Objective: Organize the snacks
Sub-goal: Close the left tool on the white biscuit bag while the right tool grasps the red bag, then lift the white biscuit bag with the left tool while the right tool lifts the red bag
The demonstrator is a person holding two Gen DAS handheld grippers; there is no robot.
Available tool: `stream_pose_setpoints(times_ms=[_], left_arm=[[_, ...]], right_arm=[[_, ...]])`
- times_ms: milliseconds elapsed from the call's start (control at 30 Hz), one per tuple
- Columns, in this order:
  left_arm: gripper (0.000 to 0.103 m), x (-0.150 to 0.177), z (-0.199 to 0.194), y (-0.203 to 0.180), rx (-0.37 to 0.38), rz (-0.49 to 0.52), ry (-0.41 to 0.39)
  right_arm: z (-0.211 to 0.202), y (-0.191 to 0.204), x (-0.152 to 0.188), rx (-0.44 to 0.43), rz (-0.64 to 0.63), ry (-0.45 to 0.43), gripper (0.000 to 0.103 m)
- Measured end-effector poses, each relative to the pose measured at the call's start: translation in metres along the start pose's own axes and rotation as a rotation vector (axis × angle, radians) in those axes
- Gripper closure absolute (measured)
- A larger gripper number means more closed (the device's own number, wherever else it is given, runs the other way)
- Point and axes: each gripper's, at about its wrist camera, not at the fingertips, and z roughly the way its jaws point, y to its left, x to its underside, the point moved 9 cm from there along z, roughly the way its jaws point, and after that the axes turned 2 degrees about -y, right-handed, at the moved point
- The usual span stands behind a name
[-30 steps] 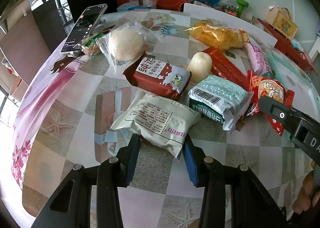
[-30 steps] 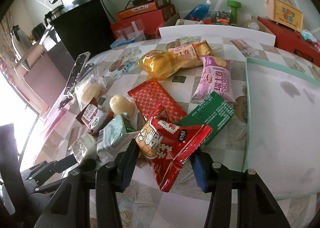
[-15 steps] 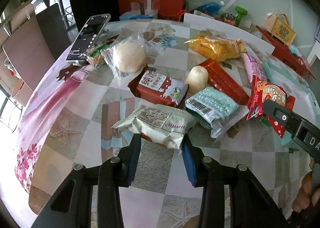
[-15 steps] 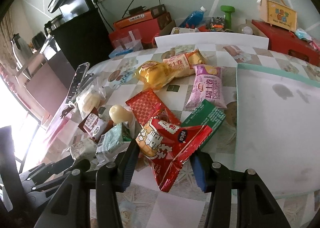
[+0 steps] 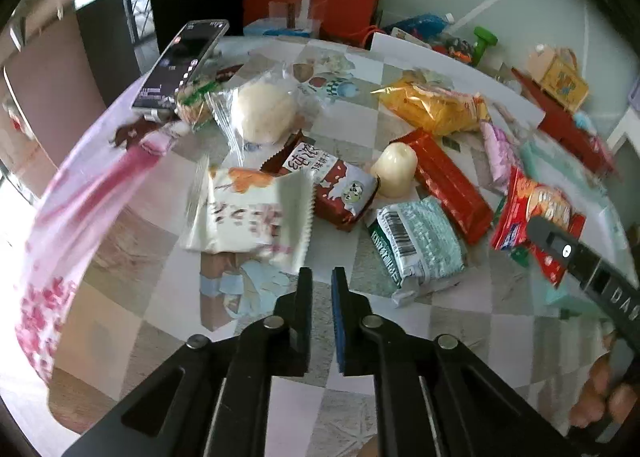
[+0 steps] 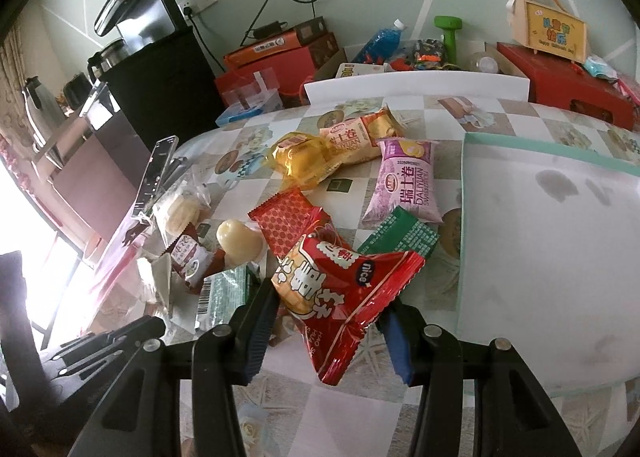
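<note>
Red snack bag [image 6: 340, 297] in right gripper [image 6: 328, 321]

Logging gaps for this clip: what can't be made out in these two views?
- Left wrist: white packet is motion-blurred, print unreadable.
- Left wrist: right gripper cut off by the frame edge; jaws unseen.
- Right wrist: left gripper mostly out of frame and dark.
- Right wrist: green packet partly covered by red snack bag.

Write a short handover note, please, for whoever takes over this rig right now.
Left gripper: shut, nothing in it; the white packet lies loose just ahead.
Right gripper: shut on the red snack bag.
Done: nothing sorted yet; the tray is bare.
Left: place the red snack bag, probably on the tray, then the white packet and the other snacks scattered on the table.
</note>
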Motion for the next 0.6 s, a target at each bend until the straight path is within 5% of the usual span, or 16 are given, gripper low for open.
stream_pose_setpoints(times_ms=[133,400,600], left_arm=[[0.031,-0.009,-0.005,0.014,-0.044,-0.036,-0.04],[0.016,-0.029,0.001,0.057,-0.203,-0.072,-0.061],[0.016,-0.028,0.031,0.058,-0.144,-0.137,0.016]], right_arm=[[0.002,-0.002,0.001,0.006,0.005,0.008,0.05],[0.003,-0.009,0.002,0.02,0.025,0.014,0.05],[0.003,-0.008,0.002,0.022,0.023,0.015,0.05]])
